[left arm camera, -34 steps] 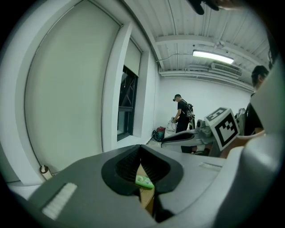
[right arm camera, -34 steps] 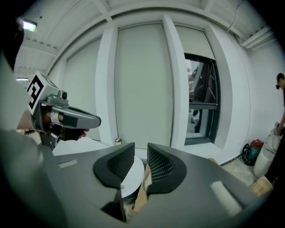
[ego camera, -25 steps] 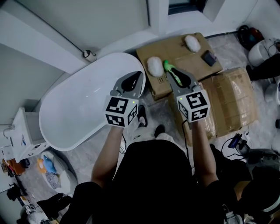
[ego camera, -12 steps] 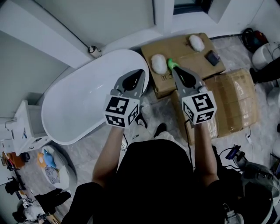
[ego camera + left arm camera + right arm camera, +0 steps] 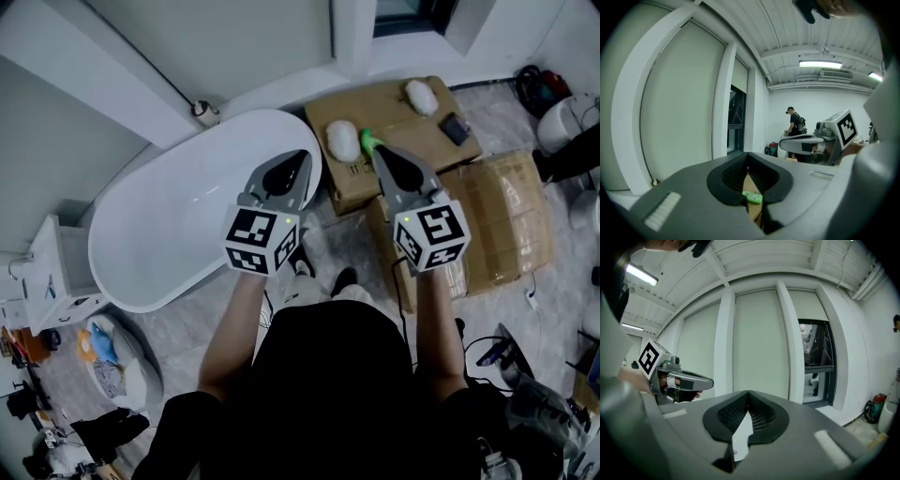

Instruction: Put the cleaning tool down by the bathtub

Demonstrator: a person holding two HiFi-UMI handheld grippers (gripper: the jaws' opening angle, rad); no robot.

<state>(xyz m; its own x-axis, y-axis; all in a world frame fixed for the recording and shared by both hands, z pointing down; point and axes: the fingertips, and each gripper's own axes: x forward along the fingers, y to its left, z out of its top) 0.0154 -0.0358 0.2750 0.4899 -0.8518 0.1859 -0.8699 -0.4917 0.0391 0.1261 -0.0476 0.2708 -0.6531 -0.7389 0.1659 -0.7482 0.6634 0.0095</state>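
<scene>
The cleaning tool lies on a flat cardboard box (image 5: pixel 403 117) beside the white bathtub (image 5: pixel 178 225). Its white fluffy head (image 5: pixel 342 141) and green handle (image 5: pixel 368 141) show just ahead of my right gripper (image 5: pixel 382 152). That gripper's jaws have just been closing and now stand shut with nothing between them (image 5: pixel 748 394). My left gripper (image 5: pixel 300 157) hovers over the tub's right rim, shut and empty (image 5: pixel 747 157). Through the gap under its jaws the green handle (image 5: pixel 753 197) shows on the box. In the left gripper view the right gripper (image 5: pixel 806 145) shows at the right.
A second fluffy white head (image 5: pixel 421 96) and a small black object (image 5: pixel 455 128) lie on the same box. A bigger wrapped carton (image 5: pixel 497 220) sits to the right. A window and wall (image 5: pixel 813 362) stand ahead. A person (image 5: pixel 794 123) stands far off.
The right gripper's jaws have closed and it has drawn back off the green handle, which stays on the box. Both grippers have risen a little.
</scene>
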